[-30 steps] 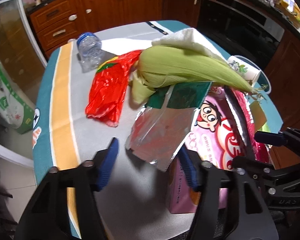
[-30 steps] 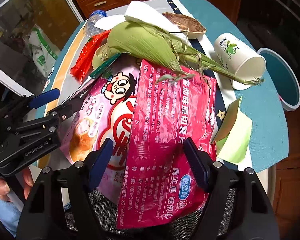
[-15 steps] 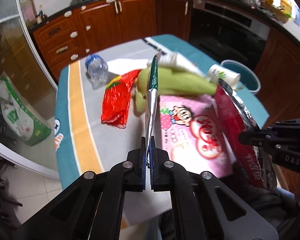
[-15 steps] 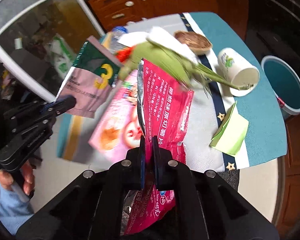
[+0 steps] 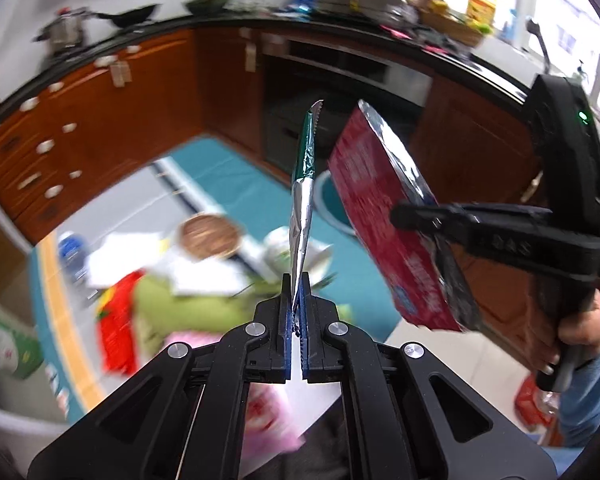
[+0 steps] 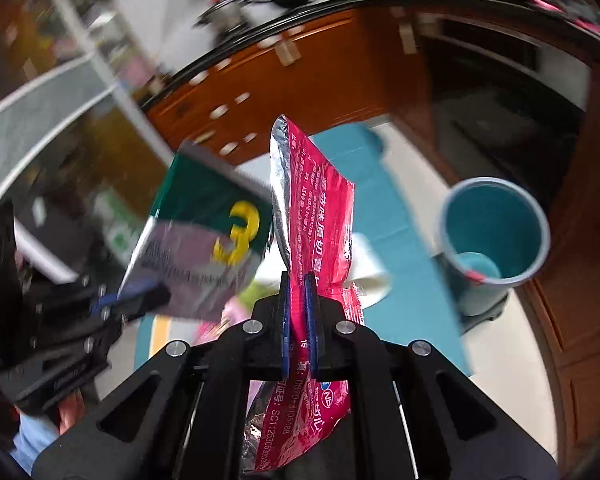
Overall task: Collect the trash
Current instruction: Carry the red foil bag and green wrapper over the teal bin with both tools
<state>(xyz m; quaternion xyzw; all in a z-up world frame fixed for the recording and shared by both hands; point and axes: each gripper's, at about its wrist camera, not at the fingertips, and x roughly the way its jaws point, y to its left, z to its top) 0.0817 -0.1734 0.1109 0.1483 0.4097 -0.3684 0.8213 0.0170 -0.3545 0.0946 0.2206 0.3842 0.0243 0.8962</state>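
Wooden kitchen cabinets (image 5: 80, 128), dark countertop (image 5: 380, 36)

I read: a large yellow "3" on the green-and-silver foil snack packet (image 6: 204, 232); Chinese characters, too blurred for me to make out, and "SC1125306…" digits on the crimson foil snack bag (image 6: 320, 216).

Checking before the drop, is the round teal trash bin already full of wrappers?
No, the round teal trash bin shows its bare teal floor, with only a small reddish scrap at the inner wall.
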